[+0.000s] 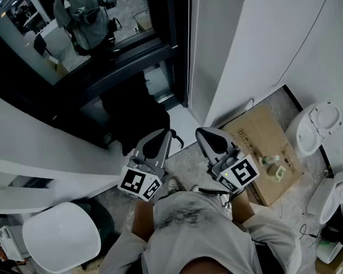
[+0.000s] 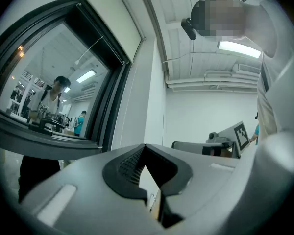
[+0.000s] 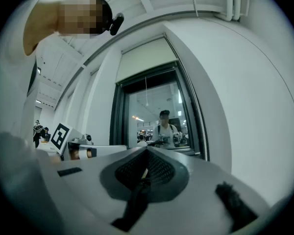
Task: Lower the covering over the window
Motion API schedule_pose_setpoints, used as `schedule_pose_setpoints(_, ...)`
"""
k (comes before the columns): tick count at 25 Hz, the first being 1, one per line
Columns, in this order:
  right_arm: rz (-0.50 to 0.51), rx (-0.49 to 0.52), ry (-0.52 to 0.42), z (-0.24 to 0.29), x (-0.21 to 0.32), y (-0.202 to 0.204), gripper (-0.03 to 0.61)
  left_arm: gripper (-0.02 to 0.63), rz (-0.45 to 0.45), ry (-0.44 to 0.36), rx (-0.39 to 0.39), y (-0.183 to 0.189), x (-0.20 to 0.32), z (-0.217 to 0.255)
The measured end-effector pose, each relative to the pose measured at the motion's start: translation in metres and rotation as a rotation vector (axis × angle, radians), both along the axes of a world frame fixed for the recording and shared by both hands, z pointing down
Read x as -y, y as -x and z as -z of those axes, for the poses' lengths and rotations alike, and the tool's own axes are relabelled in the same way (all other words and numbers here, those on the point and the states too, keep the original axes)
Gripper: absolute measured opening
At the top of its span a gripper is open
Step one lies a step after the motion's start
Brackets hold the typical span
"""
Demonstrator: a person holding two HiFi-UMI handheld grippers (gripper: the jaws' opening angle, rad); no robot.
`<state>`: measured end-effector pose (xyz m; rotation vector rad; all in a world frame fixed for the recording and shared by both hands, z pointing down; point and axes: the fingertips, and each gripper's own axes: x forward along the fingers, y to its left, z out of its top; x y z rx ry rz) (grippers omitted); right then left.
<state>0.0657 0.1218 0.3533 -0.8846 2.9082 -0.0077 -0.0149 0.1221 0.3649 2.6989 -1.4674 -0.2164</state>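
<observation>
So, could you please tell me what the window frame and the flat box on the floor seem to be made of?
The window frame looks like dark metal with a matte finish, judging by its slim, straight profiles, though coated plastic is possible. The flat box looks like plain brown cardboard: dull surface, sharp folded edges and small printed handling marks.

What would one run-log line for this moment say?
phase: lowering not started | left gripper: jaws shut, empty | right gripper: jaws shut, empty | blind: raised, window uncovered

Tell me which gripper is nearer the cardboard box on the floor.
Right. The right gripper is by the cardboard box's left edge; the left gripper is farther left.
</observation>
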Motion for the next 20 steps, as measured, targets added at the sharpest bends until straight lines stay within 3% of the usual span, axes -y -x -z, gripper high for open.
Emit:
schedule_pose_setpoints(10, -0.022, 0.025, 0.006, 0.005, -0.009, -0.014, 0.015, 0.003, -0.005, 0.005, 0.008, -0.013, -0.012, 0.001)
schedule_pose_setpoints(20, -0.011, 0.03, -0.002, 0.007, -0.022, -0.04, 0.016, 0.003, 0.046, 0.011, 0.004, -0.031, -0.03, 0.002)
